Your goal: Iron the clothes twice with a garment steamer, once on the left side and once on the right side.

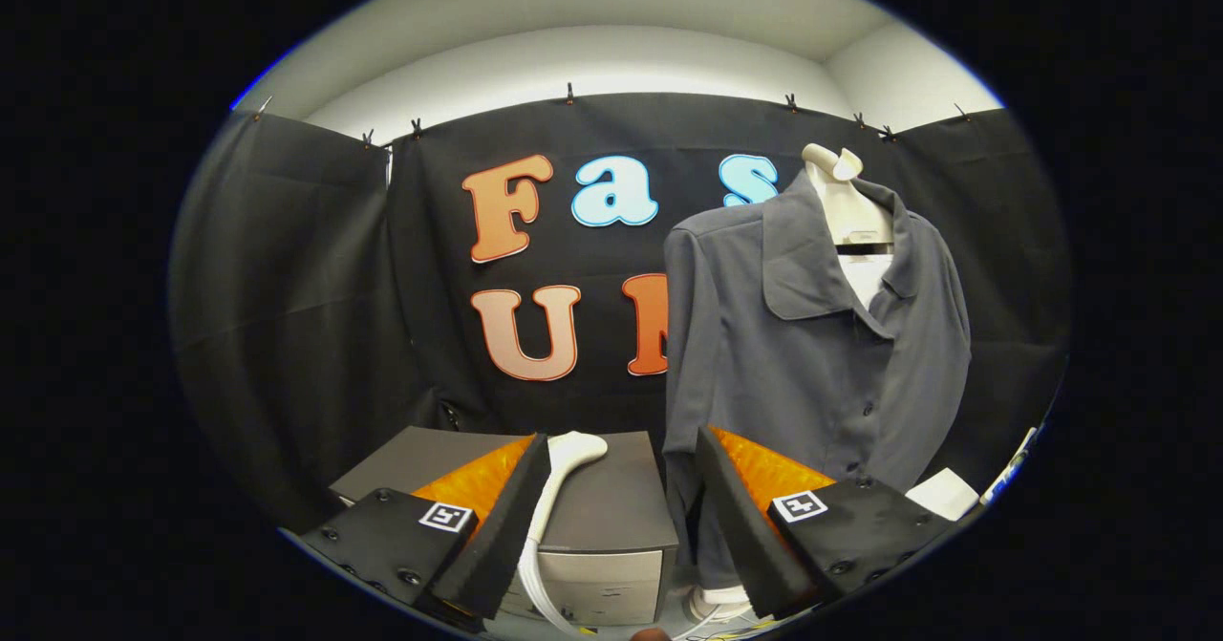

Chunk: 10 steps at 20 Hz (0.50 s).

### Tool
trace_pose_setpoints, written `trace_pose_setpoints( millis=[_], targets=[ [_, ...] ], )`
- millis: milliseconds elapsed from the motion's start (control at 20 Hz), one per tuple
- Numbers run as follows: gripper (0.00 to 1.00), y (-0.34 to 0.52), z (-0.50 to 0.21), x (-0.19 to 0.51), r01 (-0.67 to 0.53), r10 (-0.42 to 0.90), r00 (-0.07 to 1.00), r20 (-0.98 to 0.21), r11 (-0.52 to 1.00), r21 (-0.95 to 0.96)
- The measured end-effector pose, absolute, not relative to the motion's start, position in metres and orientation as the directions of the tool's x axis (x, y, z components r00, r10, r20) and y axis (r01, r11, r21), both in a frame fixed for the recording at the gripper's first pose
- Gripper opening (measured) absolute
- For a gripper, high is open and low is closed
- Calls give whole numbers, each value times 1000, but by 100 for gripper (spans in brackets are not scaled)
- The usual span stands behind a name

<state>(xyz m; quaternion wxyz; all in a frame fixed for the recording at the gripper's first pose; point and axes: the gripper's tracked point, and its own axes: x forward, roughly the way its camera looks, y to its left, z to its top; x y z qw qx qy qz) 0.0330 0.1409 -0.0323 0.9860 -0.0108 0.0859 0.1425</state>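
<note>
I see the white garment steamer (564, 474) lying on a grey box, just ahead of my left finger; the grey buttoned shirt (812, 354) hangs upright beside it, on a pale mannequin.

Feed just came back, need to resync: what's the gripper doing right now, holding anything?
Gripper: open, holding nothing; the white garment steamer lies on the grey box between its fingers, untouched.

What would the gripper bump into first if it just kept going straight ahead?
Probably the steamer lying on the box: it sits between the open gripper fingers, just ahead. The shirt hangs to the right. Depth is uncertain.
</note>
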Motion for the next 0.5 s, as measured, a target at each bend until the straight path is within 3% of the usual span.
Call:
trace_pose_setpoints(
  millis=[500],
  targets=[
    [98, 223, -75, 71, -398, 374, 860, -348, 917, 2]
  ],
)
